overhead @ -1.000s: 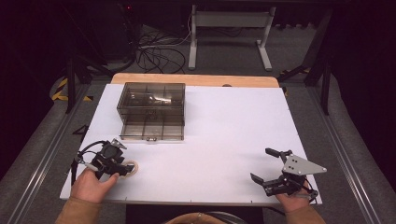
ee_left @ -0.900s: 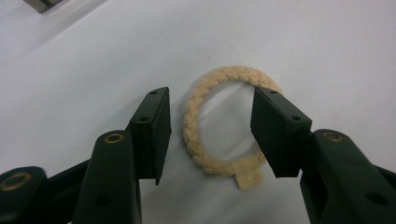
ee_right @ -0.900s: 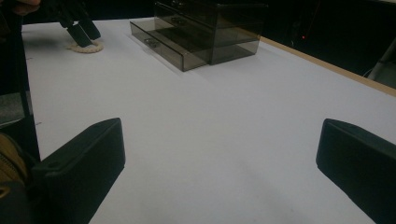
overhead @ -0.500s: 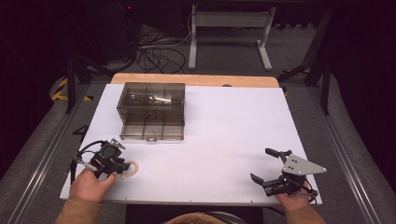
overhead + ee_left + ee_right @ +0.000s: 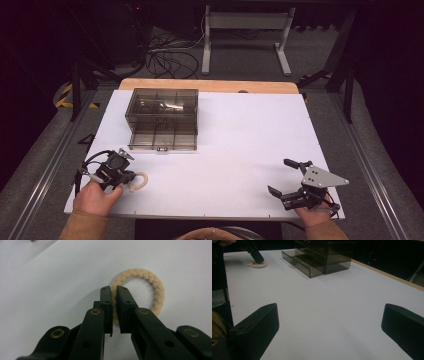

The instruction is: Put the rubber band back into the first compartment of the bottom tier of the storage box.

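A person at a white worktop [image 5: 240,150] holds a two-jaw gripper in each hand. The left gripper [image 5: 114,291] points down at a cream braided rope ring [image 5: 147,290] that lies flat on the worktop, near its front left corner. Its jaws have just been closing and now stand nearly together, clamped across one side of the ring, with one jaw inside the loop and one outside it. The rest of the ring curves away ahead of the jaws and to their right. From above, the left gripper [image 5: 127,176] shows the ring [image 5: 139,182] poking out beside its tips.

The step in hand looks like picking the ring up. To do it well, the grip should stay firm on the soft cord and the lift should go straight up, so the loop hangs free rather than dragging. A smoked clear drawer box [image 5: 163,117] stands just beyond the left gripper, with its lowest drawer [image 5: 162,140] pulled out towards the person; that seems a likely place for the ring.

The right gripper [image 5: 287,176], well apart at the front right, rests with its jaws spread wide and holds nothing.
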A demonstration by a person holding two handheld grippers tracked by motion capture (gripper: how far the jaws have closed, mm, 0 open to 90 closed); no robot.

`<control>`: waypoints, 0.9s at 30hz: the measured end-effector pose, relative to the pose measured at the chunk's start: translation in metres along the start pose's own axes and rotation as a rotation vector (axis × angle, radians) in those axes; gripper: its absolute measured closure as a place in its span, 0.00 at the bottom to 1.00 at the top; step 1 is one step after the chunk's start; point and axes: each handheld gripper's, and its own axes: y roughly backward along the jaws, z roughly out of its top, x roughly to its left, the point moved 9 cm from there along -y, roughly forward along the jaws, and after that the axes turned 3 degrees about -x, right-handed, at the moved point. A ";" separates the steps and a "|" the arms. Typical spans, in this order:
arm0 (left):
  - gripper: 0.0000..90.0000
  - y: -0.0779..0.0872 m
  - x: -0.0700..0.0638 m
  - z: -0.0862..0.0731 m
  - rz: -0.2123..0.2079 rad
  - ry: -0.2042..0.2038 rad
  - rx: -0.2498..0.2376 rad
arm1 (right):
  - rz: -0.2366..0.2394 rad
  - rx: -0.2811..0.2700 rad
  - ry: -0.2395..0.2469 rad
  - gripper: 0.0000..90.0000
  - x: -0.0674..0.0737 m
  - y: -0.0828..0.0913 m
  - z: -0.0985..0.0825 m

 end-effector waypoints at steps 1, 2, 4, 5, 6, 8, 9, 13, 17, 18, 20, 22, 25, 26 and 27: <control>0.93 0.000 0.000 0.000 0.000 0.001 -0.003 | 0.000 0.000 -0.001 0.02 0.000 0.000 0.000; 0.93 0.001 0.000 0.001 0.001 0.000 -0.006 | 0.000 0.000 -0.001 0.02 0.000 0.000 0.000; 0.93 0.002 0.000 0.001 0.005 -0.005 -0.010 | 0.001 0.000 0.001 0.02 0.000 0.000 0.000; 0.93 0.002 0.000 0.001 0.003 0.001 -0.014 | 0.001 0.001 0.002 0.02 0.000 0.000 0.000; 0.93 0.003 0.000 0.001 0.000 0.000 -0.016 | 0.001 0.001 0.002 0.02 0.000 0.000 0.000; 0.93 0.004 -0.001 0.003 -0.006 0.008 -0.031 | 0.000 0.001 0.002 0.02 0.000 0.000 0.000; 0.93 0.005 -0.001 0.003 -0.002 0.009 -0.041 | 0.000 0.001 0.003 0.02 0.000 0.000 0.000; 0.93 0.011 0.000 0.007 -0.012 0.021 -0.096 | 0.000 0.002 0.003 0.02 0.000 0.000 0.000; 0.93 0.016 0.002 0.010 -0.011 0.030 -0.145 | 0.000 0.003 0.004 0.02 0.000 0.000 0.000; 0.93 0.018 0.002 0.011 -0.007 0.035 -0.156 | 0.000 0.002 0.004 0.02 0.000 0.000 0.000; 0.93 0.021 0.002 0.012 -0.005 0.038 -0.184 | -0.001 0.002 0.003 0.02 0.000 0.000 0.000; 0.93 0.024 0.003 0.014 -0.003 0.042 -0.206 | -0.001 0.002 0.004 0.02 0.000 0.000 0.000; 0.93 0.028 0.004 0.016 -0.010 0.048 -0.250 | -0.001 0.002 0.005 0.02 0.000 0.000 0.000; 0.93 0.030 0.004 0.016 -0.016 0.050 -0.262 | -0.001 0.002 0.005 0.02 0.000 0.000 0.000; 0.93 0.031 0.004 0.017 -0.019 0.051 -0.275 | -0.001 0.002 0.005 0.02 0.000 0.000 0.000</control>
